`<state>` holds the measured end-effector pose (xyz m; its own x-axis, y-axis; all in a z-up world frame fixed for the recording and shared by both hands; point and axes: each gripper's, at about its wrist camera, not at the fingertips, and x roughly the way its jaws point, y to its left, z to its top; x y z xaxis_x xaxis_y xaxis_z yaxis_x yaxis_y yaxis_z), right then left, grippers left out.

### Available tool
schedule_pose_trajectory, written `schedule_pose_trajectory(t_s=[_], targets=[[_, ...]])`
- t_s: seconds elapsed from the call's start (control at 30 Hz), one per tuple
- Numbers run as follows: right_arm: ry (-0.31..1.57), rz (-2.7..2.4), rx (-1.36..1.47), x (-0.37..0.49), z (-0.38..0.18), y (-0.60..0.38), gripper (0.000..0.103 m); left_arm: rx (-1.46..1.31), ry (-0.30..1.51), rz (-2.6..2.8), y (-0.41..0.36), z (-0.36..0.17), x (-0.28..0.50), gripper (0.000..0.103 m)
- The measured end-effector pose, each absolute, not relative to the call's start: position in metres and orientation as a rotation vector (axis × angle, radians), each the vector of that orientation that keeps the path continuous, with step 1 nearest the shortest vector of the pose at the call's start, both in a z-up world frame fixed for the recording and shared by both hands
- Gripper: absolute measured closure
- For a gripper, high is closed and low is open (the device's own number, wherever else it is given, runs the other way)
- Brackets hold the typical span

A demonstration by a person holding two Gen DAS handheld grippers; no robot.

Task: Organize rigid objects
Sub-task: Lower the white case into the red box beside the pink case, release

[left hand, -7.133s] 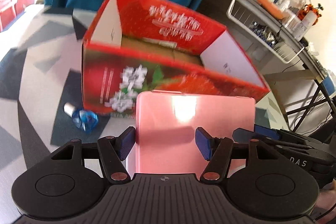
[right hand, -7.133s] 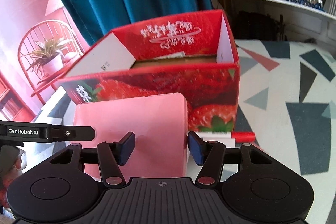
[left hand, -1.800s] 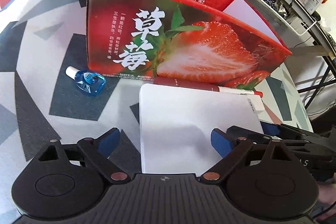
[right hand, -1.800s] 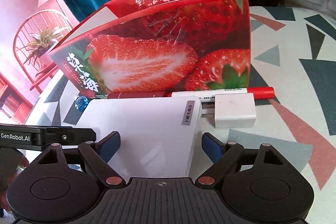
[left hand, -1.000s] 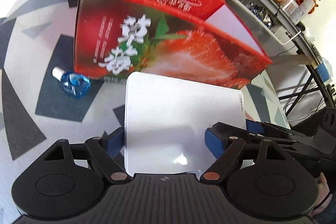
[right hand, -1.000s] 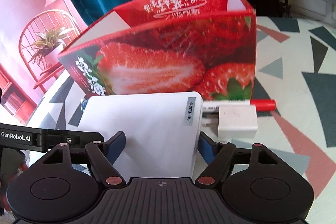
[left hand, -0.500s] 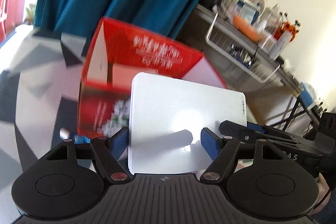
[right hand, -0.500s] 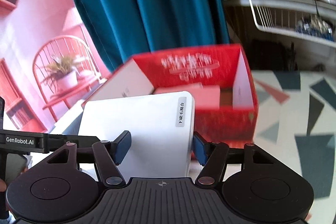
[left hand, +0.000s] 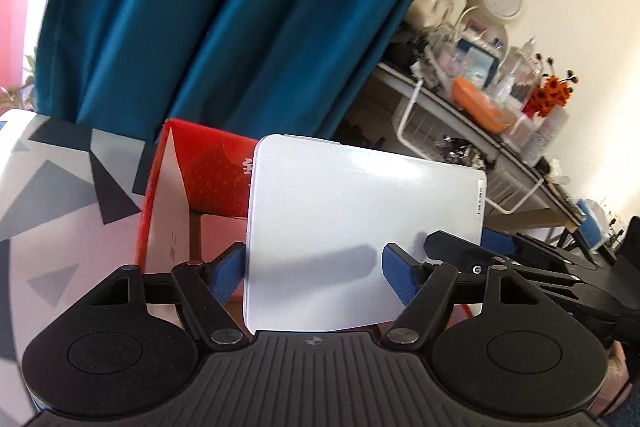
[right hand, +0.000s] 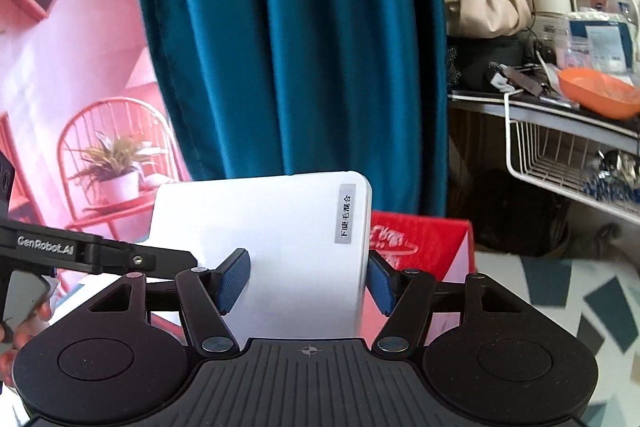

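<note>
White case [left hand: 360,227] edges pinched above red box [left hand: 208,179].

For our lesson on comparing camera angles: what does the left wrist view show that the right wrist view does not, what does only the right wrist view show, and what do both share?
Only the left wrist view shows the strawberry box's open inside, with a pink item lying in it, and orange flowers on the shelf.

Only the right wrist view shows the pink wall picture of a chair holding a potted plant, and the Chinese label legibly.

Both show the flat white case held by the left gripper and right gripper, the teal curtain, the wire basket and the orange bowl.
</note>
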<state>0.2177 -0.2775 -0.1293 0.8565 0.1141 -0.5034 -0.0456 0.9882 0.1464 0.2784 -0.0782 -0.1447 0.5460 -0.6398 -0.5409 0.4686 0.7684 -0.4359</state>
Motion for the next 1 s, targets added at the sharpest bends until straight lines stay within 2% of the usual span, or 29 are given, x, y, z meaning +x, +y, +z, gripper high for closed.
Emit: schedule_pose_trajectory(t_s=[0.2,0.47,0.83,1.0], targets=[[0.639,0.054,0.125,0.257,-0.160,-0.290,0.042,-0.179,0.843,-0.667,-0.103,-0.175,0.313,0.027],[0.743,0.053,0.144,0.263,-0.189,-0.291,0.037,-0.112,0.908,-0.675,-0.110,-0.198,0.315,0.027],[0.809,0.021,0.043,0.262,-0.206,-0.283,0.037,-0.039,0.944,-0.673,-0.116,-0.213,0.315,0.027],[0.808,-0.004,0.034,0.266,-0.207,-0.288,0.042,-0.048,0.928,-0.659,-0.117,-0.212,0.316,0.027]])
